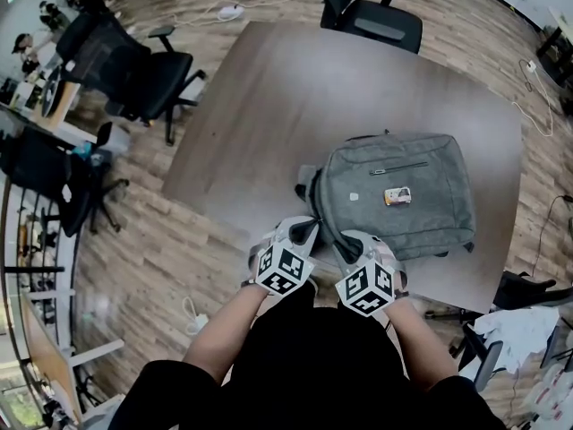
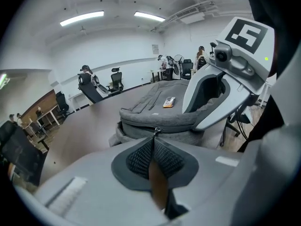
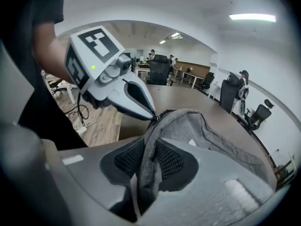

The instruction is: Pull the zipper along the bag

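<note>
left gripper (image 2: 153, 161) clamped on zipper pull (image 2: 158, 186) | right gripper (image 3: 149, 161) pinching bag (image 1: 403, 191) fabric | bag on table (image 1: 269, 88)

Head view looks steeply down over the near end of the grey backpack (image 1: 398, 195); both gripper views sit close at that shared end, facing across it.

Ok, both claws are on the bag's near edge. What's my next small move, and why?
Probably draw the left claw steadily away from the right claw, following the zip line. The left is shut on the zipper pull, and the right pinches fabric of the grey bag beside it, which should brace it.
</note>
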